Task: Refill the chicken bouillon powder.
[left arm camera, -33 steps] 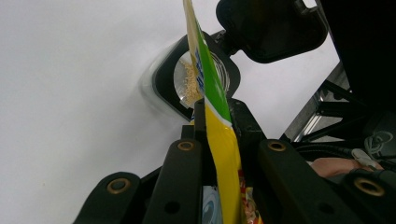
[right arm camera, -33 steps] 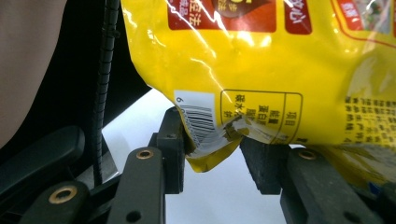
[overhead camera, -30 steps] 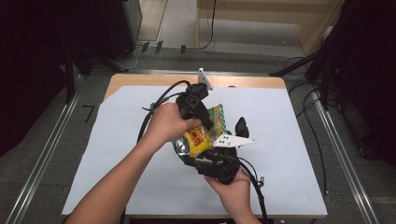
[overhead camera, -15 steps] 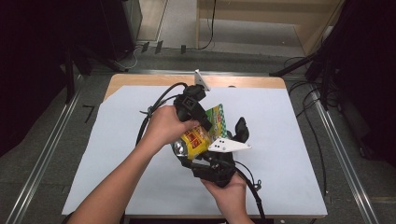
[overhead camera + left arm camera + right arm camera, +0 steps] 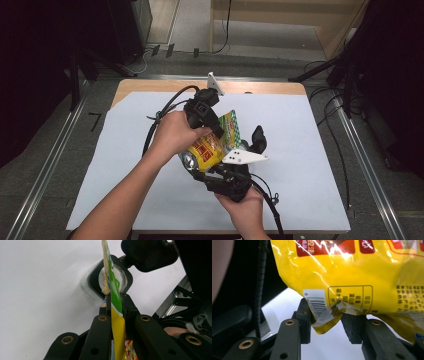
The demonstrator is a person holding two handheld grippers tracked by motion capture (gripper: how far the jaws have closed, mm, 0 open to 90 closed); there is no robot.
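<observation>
A yellow snack packet [image 5: 207,150] with red labels and a green top edge hangs above the middle of the table, between both hands. My left gripper [image 5: 216,134] comes in from above and is shut on the packet's [image 5: 117,322] thin green and yellow edge; the left gripper view shows both left jaws [image 5: 116,305] pressed flat against it. My right gripper [image 5: 220,160] comes in from below. Its jaws [image 5: 327,317] have just been closing and squeeze the packet's [image 5: 352,272] crumpled corner by the barcode.
A white sheet [image 5: 310,150] covers the wooden table [image 5: 150,85], bare around the hands. Black cables [image 5: 160,115] trail from both grippers. The right gripper's body with a round lens [image 5: 113,280] sits close beyond the left jaws. Metal rails and dark floor border the table.
Both hands and the packet have stayed almost in place; the right gripper's grey plate has drifted slightly to the left.
</observation>
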